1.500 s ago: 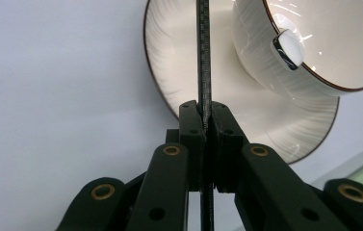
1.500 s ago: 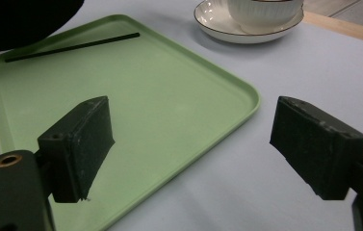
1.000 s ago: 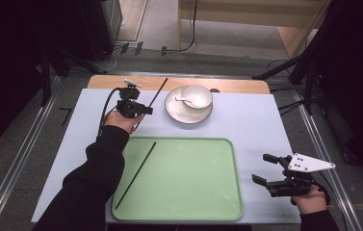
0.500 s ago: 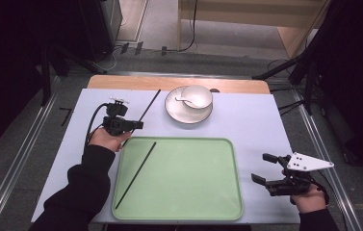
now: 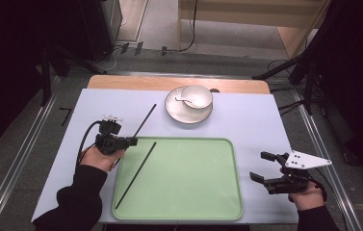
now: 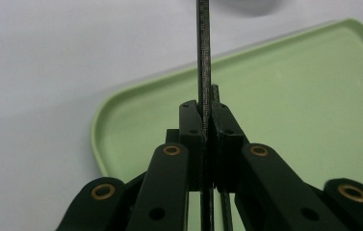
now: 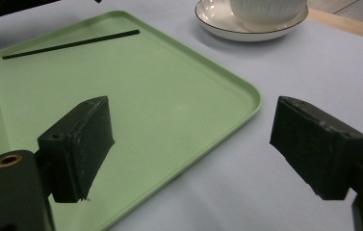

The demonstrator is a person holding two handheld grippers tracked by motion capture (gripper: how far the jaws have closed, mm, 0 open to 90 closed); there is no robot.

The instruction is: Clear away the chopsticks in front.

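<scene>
Left hand-held gripper (image 5: 130,141) is clamping the second chopstick (image 5: 144,120) near its lower end, jaws together on it; the stick is angling up and away beyond the jaws, with the green tray (image 5: 217,211) just past the fingertips. The first chopstick (image 5: 136,174) is already lying in the tray's near-left part. My read: carrying it over the rim, then lowering parallel beside the first, releasing only once it's flat. Right hand-held gripper (image 5: 264,168) is hanging jaws apart, holding nothing, off the tray's far edge; plate with bowl (image 5: 189,103) stays clear.
</scene>
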